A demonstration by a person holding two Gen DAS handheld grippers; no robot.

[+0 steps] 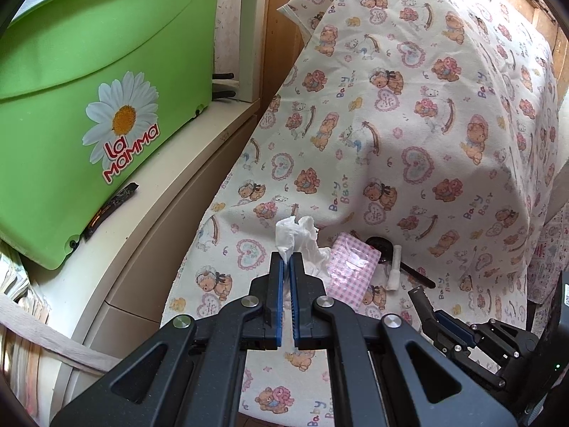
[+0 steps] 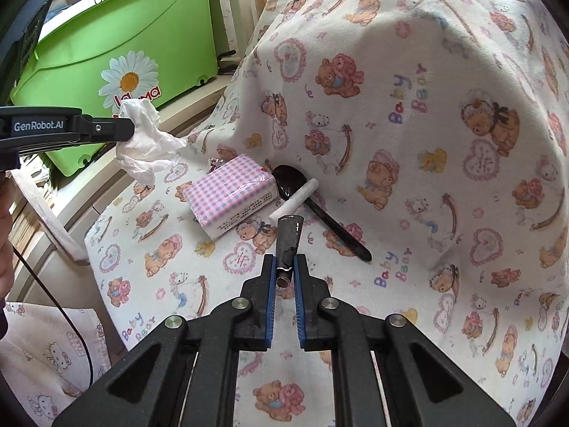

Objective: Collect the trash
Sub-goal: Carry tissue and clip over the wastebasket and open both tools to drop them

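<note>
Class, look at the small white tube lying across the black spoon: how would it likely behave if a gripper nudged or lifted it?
The white tube looks round and slim, so a nudge would probably roll it. It rests tilted on the black spoon, so it may slide off. It seems light and paper-like, so it might crush under a firm squeeze.

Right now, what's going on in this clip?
A person with a gripper in each hand is picking trash off a bear-print cloth. The left gripper is shut on a crumpled white tissue, held above the cloth. The right gripper is shut on a dark, crinkled stick-shaped wrapper. On the cloth lie a pink checked tissue pack, a black spoon and a small white roll. A green tub stands alongside.
</note>
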